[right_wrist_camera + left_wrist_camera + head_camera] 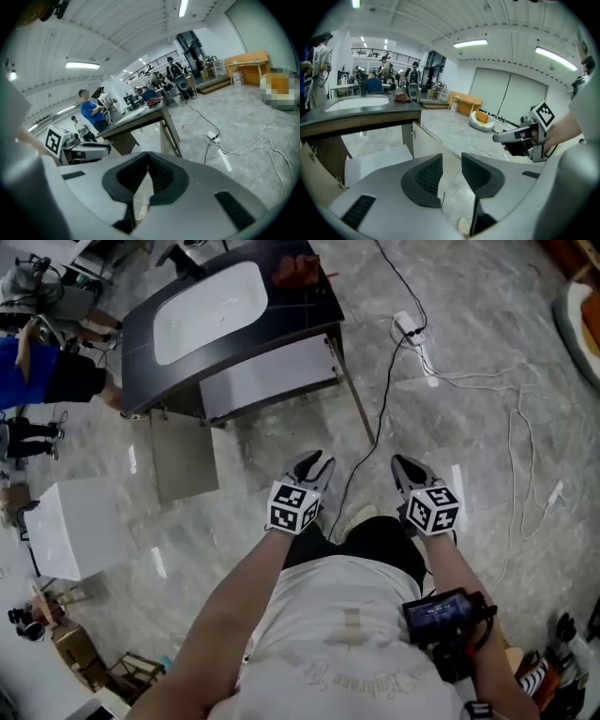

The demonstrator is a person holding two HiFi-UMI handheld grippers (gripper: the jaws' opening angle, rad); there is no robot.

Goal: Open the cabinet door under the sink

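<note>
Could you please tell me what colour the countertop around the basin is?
The countertop is dark grey, almost black; best seen in the head view.

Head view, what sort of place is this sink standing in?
Probably an open workshop or lab hall, not a bathroom: a free-standing dark vanity with white basin on grey marbled floor, a white power strip with trailing cables, people working beyond.

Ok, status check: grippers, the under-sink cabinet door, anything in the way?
Left gripper open, empty; right gripper shut, empty. Beige cabinet door under dark-topped sink stands swung open. Black cable trails across grey marble floor ahead.
</note>
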